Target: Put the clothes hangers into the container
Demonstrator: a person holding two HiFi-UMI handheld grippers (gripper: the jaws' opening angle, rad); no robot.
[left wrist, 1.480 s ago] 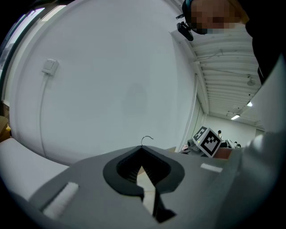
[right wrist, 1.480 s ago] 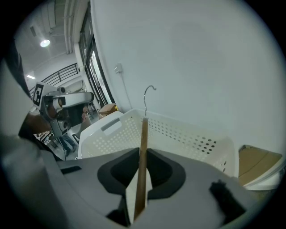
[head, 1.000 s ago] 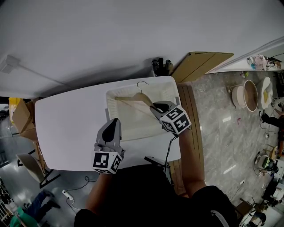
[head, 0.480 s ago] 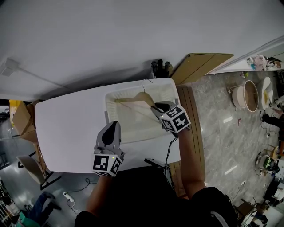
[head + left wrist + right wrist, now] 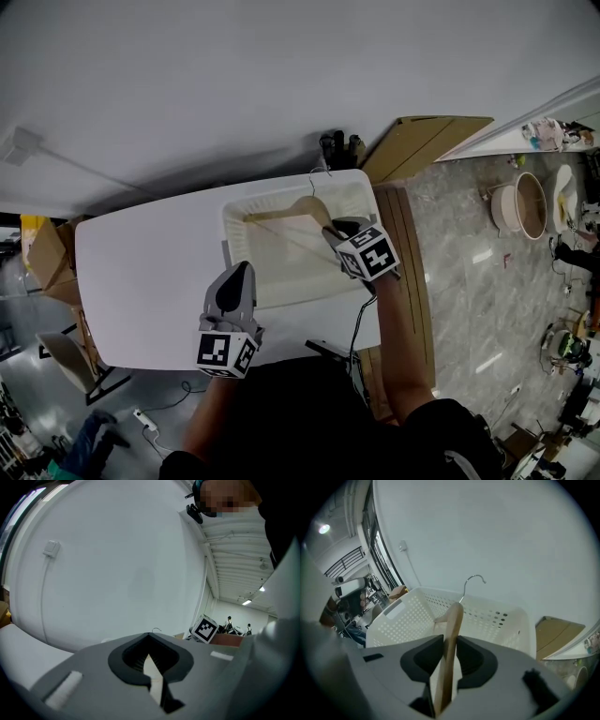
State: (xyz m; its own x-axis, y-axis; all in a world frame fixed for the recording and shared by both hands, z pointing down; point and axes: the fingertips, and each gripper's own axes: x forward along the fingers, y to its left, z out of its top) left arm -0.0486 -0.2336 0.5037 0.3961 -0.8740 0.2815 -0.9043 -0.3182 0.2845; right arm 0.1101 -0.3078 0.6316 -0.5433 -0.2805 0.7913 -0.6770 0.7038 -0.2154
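Right gripper [image 5: 334,228] jaws have just been opening, the wooden clothes hanger [image 5: 305,204] slack between them, lying inside the white perforated basket [image 5: 234,225] toward its 12 o'clock wall; best to widen fully, then withdraw toward 5 o'clock without snagging the hanger; left gripper [image 5: 240,270] closed, empty, at 7 o'clock.

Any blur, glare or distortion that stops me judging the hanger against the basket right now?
Head view: evenly lit, no glare, sharp, though the fisheye bows the table edges, and the hanger and basket look small. Right gripper view: heavy wide-angle curving and dark corners, yet the hanger is crisp. Left gripper view: mostly blank wall, vignetted, mosaic patch at top.
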